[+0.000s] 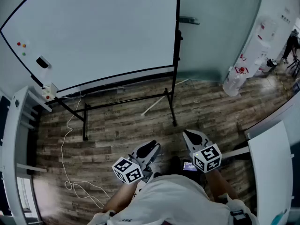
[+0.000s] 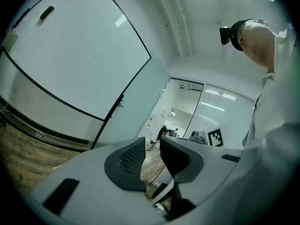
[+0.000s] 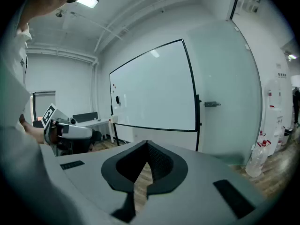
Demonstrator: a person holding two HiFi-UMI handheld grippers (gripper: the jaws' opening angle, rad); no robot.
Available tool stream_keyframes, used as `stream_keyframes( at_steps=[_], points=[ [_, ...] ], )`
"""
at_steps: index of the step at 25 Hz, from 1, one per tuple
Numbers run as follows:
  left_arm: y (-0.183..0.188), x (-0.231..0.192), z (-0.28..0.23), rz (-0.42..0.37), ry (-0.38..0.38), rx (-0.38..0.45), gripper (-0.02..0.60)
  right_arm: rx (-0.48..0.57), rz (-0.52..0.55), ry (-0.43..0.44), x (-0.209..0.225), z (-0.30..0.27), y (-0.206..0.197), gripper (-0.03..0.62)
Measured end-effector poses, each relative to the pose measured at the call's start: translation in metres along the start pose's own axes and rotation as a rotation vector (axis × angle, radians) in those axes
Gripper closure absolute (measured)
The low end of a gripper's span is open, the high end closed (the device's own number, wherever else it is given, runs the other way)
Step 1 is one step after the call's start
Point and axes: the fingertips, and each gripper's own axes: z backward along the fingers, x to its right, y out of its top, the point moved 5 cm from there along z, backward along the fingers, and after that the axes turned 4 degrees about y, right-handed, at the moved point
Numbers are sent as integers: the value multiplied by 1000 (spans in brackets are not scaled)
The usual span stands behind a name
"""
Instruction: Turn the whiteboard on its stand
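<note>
I see the whiteboard [image 1: 93,32] upright on its stand [image 1: 126,100]. Well short of the whiteboard, my left hand-held gripper [image 1: 151,148] hangs spread and empty. My right hand-held gripper [image 1: 191,136], equally short of it, is pressed together on nothing.

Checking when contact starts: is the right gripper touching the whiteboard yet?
Apart. The head view shows wood floor between the right gripper and the whiteboard.
</note>
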Motion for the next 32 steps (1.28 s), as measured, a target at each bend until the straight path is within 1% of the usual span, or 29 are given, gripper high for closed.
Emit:
stream_keyframes(
  at_steps=[9,15,19,23,26,32],
  points=[
    [2,0,-8,-5,-17,-8,477,-6,4,-11,4,-1,-3,569],
    [2,1,-21,-20,-19,-19,477,12,-37,-22,19,0,-8,569],
    [8,0,-36,-31,-9,-15,477,30,-73,-24,41,-5,-8,568],
    [17,-5,-62,-38,19,3,477,38,-56,0,69,-8,0,568],
    [26,-8,-86,-54,47,18,477,34,-52,10,98,-10,5,566],
    [42,-8,-133,-36,118,58,477,29,-13,54,155,-16,23,566]
  ],
)
